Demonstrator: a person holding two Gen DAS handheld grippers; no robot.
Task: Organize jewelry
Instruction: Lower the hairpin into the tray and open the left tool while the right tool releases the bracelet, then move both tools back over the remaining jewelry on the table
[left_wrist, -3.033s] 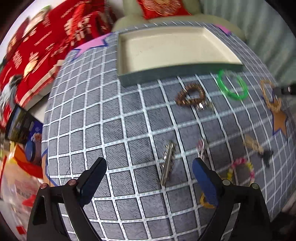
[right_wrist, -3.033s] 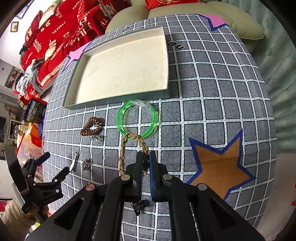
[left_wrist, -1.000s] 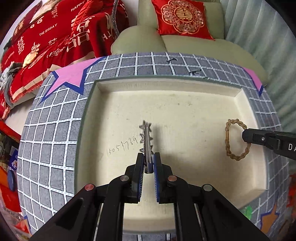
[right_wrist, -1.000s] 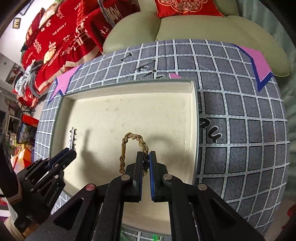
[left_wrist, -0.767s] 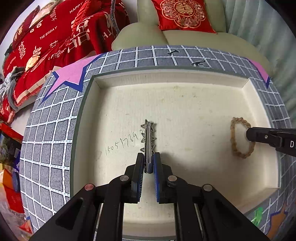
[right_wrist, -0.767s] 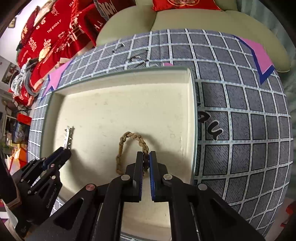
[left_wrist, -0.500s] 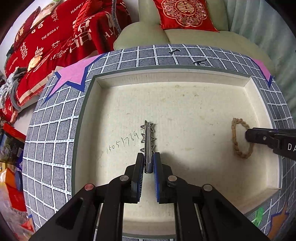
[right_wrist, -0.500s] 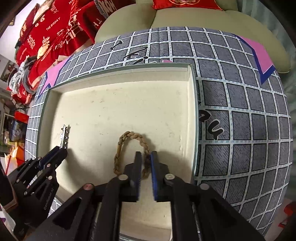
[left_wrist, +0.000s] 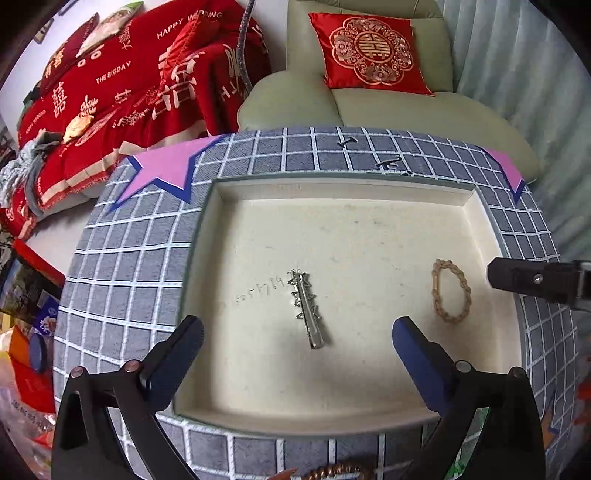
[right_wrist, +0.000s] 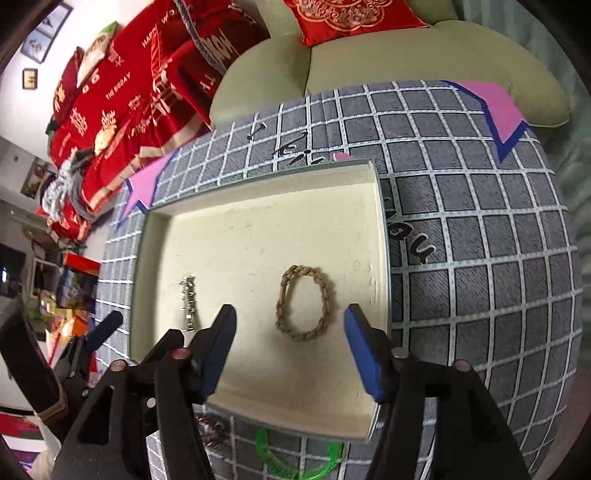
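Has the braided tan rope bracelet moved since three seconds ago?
Yes. The braided tan rope bracelet went from the checked cloth beside the green ring into the cream tray.

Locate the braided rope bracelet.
In the right wrist view the braided rope bracelet lies flat in the tray, near its right wall, right of the silver hair clip.

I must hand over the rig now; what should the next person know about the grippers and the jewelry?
Left hand-held gripper: open, jaws have just opened; silver star hair clip lies free in the tray.
Right hand-held gripper: open, jaws have just been opening; braided tan bracelet lies free in the tray.
Done: two pieces in the tray.
Left: green bangle and a brown beaded piece outside the tray's near wall.
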